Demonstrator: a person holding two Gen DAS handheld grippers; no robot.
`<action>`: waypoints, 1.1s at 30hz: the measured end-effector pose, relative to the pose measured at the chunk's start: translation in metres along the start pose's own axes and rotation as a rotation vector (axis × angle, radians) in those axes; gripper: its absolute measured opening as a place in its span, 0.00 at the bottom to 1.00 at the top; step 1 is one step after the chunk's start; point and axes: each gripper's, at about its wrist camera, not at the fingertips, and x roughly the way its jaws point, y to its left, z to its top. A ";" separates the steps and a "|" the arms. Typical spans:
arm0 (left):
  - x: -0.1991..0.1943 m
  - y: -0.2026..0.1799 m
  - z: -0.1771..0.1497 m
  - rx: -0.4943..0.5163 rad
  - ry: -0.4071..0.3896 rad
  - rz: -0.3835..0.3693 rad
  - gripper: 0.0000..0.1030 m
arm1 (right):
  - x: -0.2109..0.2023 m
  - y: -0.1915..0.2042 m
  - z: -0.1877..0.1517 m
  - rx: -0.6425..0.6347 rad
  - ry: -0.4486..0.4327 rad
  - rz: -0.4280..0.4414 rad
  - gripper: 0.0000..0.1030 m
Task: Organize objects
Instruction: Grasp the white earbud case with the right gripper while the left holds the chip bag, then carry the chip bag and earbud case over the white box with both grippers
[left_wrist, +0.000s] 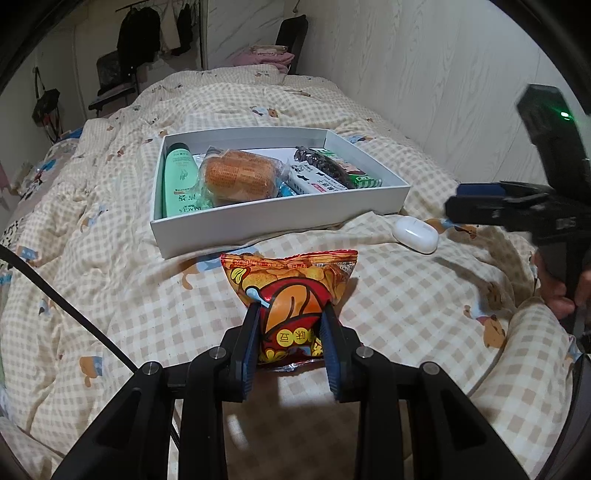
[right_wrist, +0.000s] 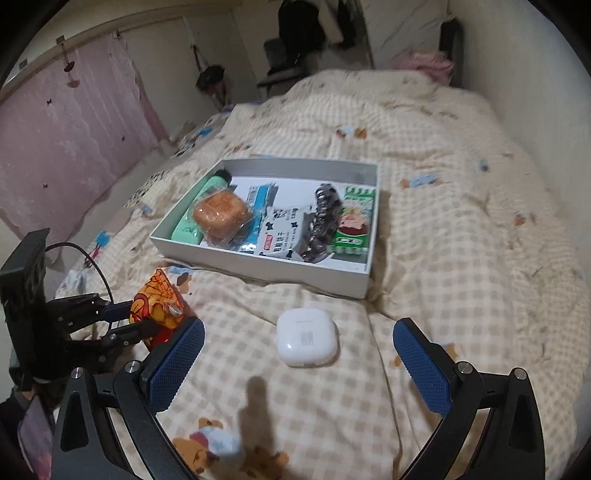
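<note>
My left claw (left_wrist: 290, 312) grips the orange snack bag (left_wrist: 291, 291), which sits on the bed quilt (left_wrist: 110, 277) just in front of the white box (left_wrist: 258, 218). My right claw (right_wrist: 297, 341) hangs wide open around the white earbud case (right_wrist: 307, 340), near the box's front right corner, touching nothing

Glossy foil snack bag (left_wrist: 291, 291) — smooth white plastic case (right_wrist: 307, 336), soft checked cloth quilt (left_wrist: 388, 295).
</note>
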 end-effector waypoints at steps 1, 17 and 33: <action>0.001 0.000 0.000 0.000 0.002 0.000 0.33 | 0.006 0.001 0.002 -0.017 0.021 -0.007 0.99; 0.005 0.001 0.000 -0.003 0.011 -0.005 0.33 | 0.007 0.012 -0.003 0.008 0.142 0.023 0.46; -0.006 0.018 0.008 -0.079 -0.029 -0.092 0.33 | -0.004 0.017 -0.022 0.037 0.124 0.124 0.46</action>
